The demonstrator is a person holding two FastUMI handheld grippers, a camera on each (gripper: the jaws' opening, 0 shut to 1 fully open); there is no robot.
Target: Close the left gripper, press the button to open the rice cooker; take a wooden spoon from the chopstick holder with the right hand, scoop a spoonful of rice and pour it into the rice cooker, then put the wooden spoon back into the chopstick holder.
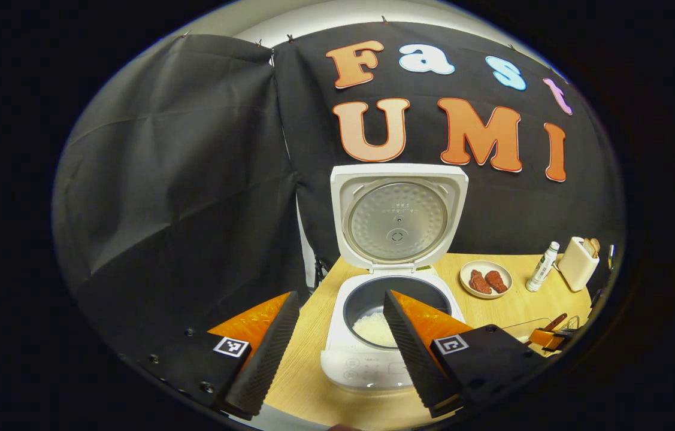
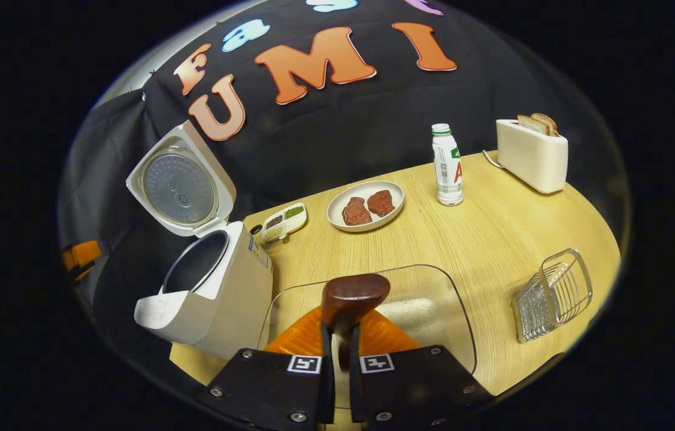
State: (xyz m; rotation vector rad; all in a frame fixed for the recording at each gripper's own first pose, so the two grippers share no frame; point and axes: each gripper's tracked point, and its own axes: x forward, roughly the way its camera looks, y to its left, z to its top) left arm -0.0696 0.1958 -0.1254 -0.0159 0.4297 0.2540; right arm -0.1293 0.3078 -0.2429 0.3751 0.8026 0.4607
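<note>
Biggest risk from here is the wooden spoon (image 2: 354,294) twisting in the grip: the right gripper (image 2: 338,344) has its jaws clamped on just the thin handle, so a loaded bowl could swing down and spill rice on the worktop (image 2: 481,239) before it reaches the rice cooker (image 2: 217,293). Clipping the raised lid (image 2: 180,188) on the way over is the other worry. The spoon itself is dark, glossy wood with a rounded bowl, and it's hovering over the clear glass dish (image 2: 433,287) just right of the cooker, which has a patch of white rice in it. Can't tell if the bowl is loaded. The cooker is open, with some rice already in the pot (image 1: 376,328). The left gripper (image 1: 337,326) hangs right in front of the cooker, jaws wide apart, holding nothing. The wire chopstick holder (image 2: 554,294) sits well right of the cooker.
</note>
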